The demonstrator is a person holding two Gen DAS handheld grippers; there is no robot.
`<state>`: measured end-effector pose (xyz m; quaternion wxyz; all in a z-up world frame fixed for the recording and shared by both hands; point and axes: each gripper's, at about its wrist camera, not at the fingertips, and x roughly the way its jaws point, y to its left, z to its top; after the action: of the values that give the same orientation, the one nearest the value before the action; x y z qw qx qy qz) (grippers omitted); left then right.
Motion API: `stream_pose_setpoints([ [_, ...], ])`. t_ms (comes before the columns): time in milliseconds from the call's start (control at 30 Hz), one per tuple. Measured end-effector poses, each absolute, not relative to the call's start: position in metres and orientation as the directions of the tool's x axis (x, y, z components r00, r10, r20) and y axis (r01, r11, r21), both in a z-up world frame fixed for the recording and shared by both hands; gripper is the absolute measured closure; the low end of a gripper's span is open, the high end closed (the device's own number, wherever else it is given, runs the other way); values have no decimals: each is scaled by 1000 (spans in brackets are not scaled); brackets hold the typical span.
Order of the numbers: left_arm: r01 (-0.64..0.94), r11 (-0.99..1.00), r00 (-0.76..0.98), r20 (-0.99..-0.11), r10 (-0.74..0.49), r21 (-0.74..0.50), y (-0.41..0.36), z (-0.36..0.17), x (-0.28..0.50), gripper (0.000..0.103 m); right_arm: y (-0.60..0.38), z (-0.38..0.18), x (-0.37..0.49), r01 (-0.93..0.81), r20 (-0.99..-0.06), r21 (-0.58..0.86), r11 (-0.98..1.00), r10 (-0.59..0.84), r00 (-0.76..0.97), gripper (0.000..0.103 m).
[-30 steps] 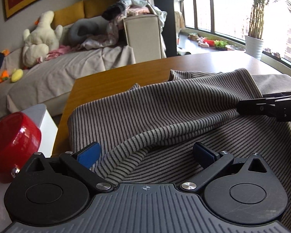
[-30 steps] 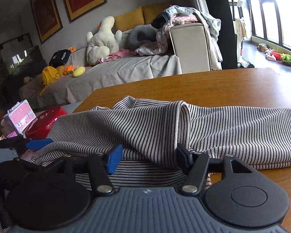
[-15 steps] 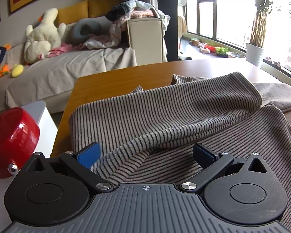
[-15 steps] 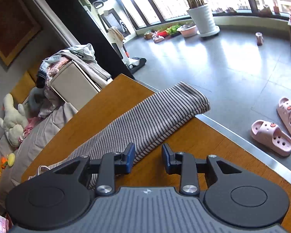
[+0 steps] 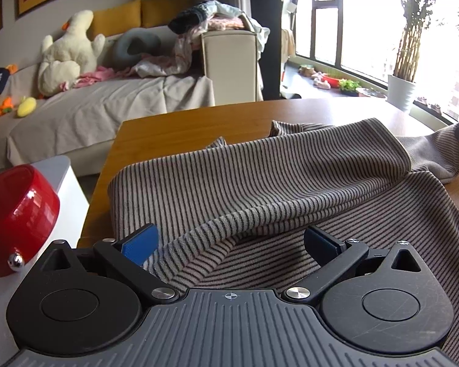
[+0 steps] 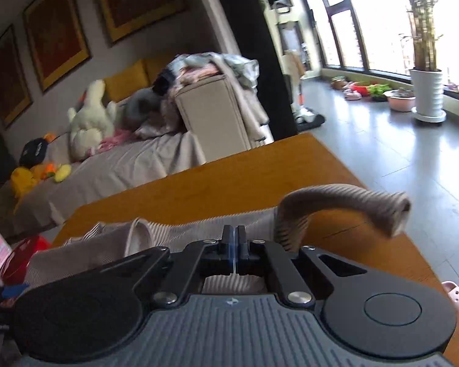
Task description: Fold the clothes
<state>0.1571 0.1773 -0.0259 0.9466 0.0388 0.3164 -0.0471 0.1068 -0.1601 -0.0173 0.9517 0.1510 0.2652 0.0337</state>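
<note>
- Striped grey-brown knit garment (image 5: pixel 260 183) fills your left wrist view: spread over the wooden table (image 5: pixel 174 131), one thick fold ridge running across the middle, left edge near the table's left edge.
- Your left gripper (image 5: pixel 229 241) sits low over the near part of the cloth, jaws spread wide. Blue pads (image 5: pixel 139 241) stand well apart; a raised fold lies between them, but neither pad presses on it. Released, nothing held.
- Far right of that view: a sleeve end (image 5: pixel 437 156) of the garment lifts toward a dark tip at the frame edge. Too little shows to say what the tip is.
- Left of the table: red glossy container (image 5: pixel 18 217) on a white surface. Behind: sofa (image 5: pixel 91 113) with a cream plush duck (image 5: pixel 67 52) and a clothes pile (image 5: pixel 211 15) on the armrest.
- Right wrist view is motion-blurred. Your right gripper (image 6: pixel 236 252) has its jaws clenched, pads face to face, having just been closing. Striped cloth runs under and behind the fingers; I cannot tell whether fabric is pinched between the pads.
- Just right of the fingers, a rolled sleeve (image 6: pixel 345 205) arcs up off the table (image 6: pixel 229 177) and curls over to the right, its open cuff hanging in the air.
- Rest of the garment lies bunched to the left on the tabletop.
- Background right: potted plant (image 6: pixel 427 91) by the window, pink slipper (image 6: pixel 457 299) at the lower right edge.
</note>
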Motion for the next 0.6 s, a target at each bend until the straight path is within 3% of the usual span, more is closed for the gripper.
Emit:
stream_pose_setpoints([
  [67,114,993,796,-602,-66,41,178,-26,157,0,-153,-22,104,9,-524,312,950,164,836,100],
  [133,113,993,796,-602,-67,39,177,-26,157,0,-164,-27,100,87,-544,371,924,140,827,91],
  [200,113,993,796,-601,-69,36,177,-25,157,0,-183,-32,94,198,-551,434,879,85,830,70],
  [333,115,993,794,-603,-75,27,178,-25,158,0,-222,-50,87,402,-567,502,766,-59,822,71],
  [467,115,993,792,-606,-77,24,177,-25,160,0,-239,-59,96,436,-542,527,729,-106,834,71],
  [567,114,993,791,-608,-76,25,177,-26,160,0,-240,-65,111,404,-541,486,775,-96,836,92],
  [600,115,993,791,-608,-76,25,177,-26,160,0,-240,-64,114,389,-535,475,789,-92,840,94],
])
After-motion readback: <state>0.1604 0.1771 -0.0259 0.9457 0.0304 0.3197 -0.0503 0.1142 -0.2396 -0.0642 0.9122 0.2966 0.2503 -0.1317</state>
